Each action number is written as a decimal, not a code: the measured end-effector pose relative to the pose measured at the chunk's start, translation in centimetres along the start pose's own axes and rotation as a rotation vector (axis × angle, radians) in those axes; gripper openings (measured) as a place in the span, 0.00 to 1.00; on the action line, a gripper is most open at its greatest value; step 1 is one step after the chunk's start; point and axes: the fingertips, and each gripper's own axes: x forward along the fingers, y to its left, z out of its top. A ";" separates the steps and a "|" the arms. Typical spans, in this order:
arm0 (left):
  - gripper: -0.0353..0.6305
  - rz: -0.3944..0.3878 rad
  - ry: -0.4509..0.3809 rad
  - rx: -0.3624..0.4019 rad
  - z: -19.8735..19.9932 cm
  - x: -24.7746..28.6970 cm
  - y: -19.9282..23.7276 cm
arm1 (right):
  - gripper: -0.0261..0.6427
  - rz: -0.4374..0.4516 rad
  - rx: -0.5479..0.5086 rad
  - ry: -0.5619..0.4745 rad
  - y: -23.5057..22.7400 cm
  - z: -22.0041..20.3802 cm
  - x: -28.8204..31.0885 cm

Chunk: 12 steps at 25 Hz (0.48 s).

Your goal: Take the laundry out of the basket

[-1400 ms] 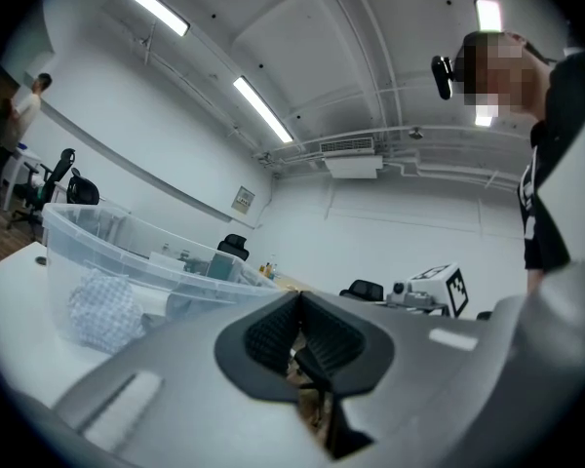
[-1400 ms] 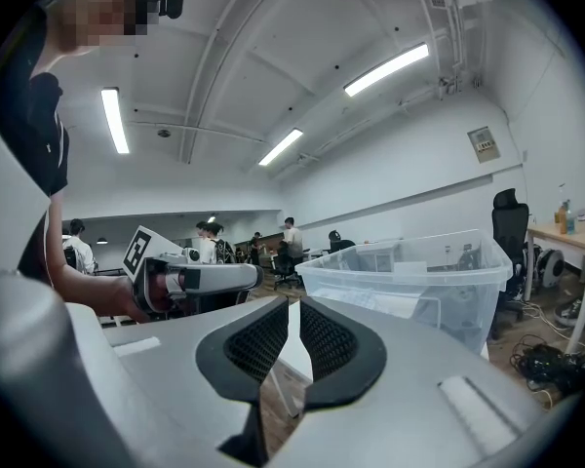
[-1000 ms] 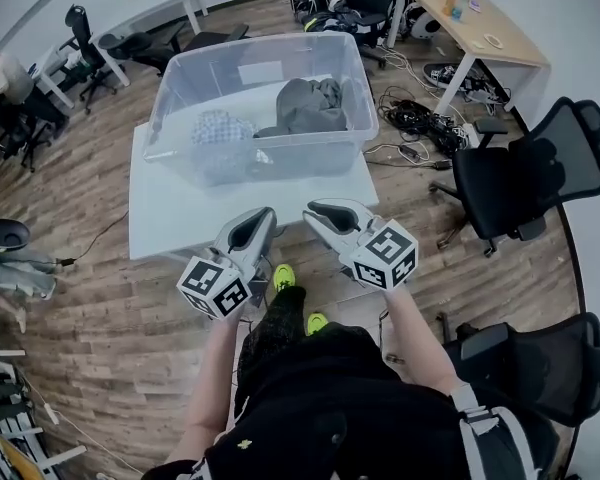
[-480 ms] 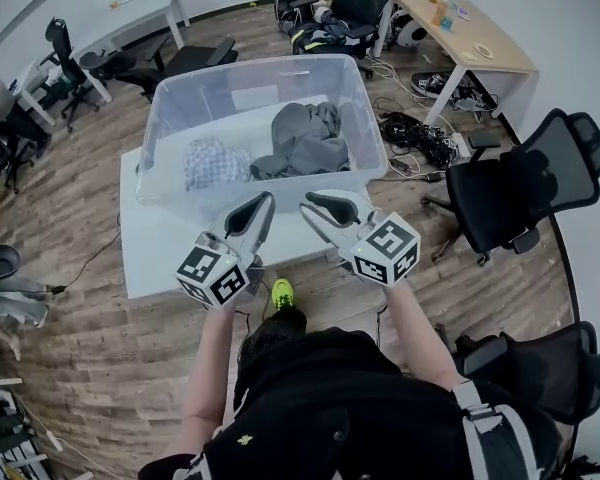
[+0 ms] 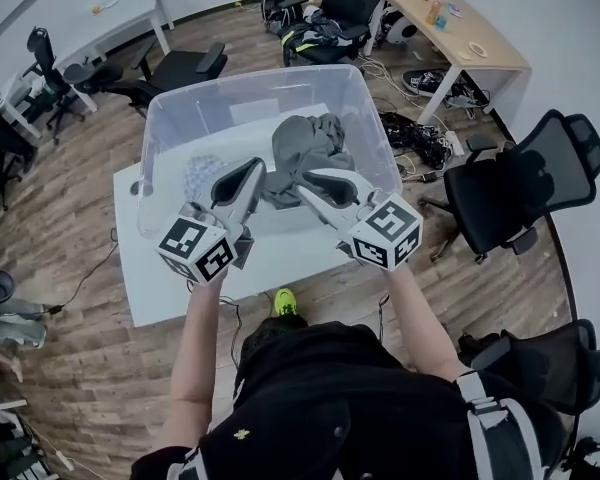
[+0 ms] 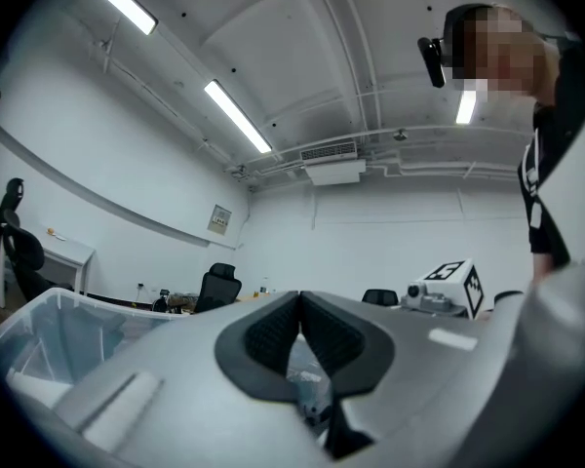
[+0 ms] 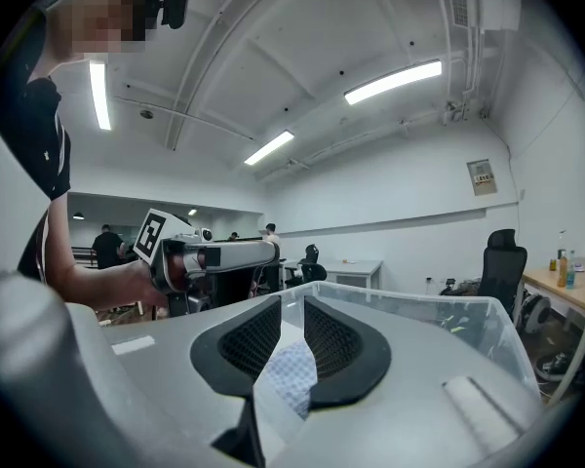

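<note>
From the head view, the clear plastic laundry basket (image 5: 365, 108) sits on the white rectangular table (image 5: 150, 278), taking up most of its far side. Both pieces of laundry are inside it: a crumpled grey garment (image 5: 305, 138) toward the basket's far right corner and a blue-and-white checked cloth (image 5: 202, 173) against its left wall. The left gripper (image 5: 242, 180) and right gripper (image 5: 320, 186) hang side by side over the basket's near edge, pointing in. Neither carries anything, so this looks like the reach-in and nothing is out yet

In the left gripper view, the left gripper (image 6: 299, 305) has its dark pads meeting at the tips and nothing is caught between them. The basket's wall (image 6: 58, 330) shows at lower left

In the right gripper view, the right gripper (image 7: 292, 310) has its pads a narrow slit apart and holds nothing. The checked cloth (image 7: 291, 373) shows through that slit, lying beyond, and the basket's rim (image 7: 419, 305) runs off to the right

Next, I'd say, the jaws need to spread wide, dip below the rim and pinch a fold of cloth
</note>
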 end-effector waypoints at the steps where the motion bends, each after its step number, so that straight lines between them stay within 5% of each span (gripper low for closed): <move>1: 0.06 -0.004 -0.003 0.003 0.3 0.4 0.7 | 0.15 -0.009 -0.003 -0.002 -0.6 0.3 0.6; 12: 0.06 -0.021 -0.038 -0.003 0.1 2.2 7.5 | 0.16 -0.079 -0.041 0.063 -5.7 0.0 6.1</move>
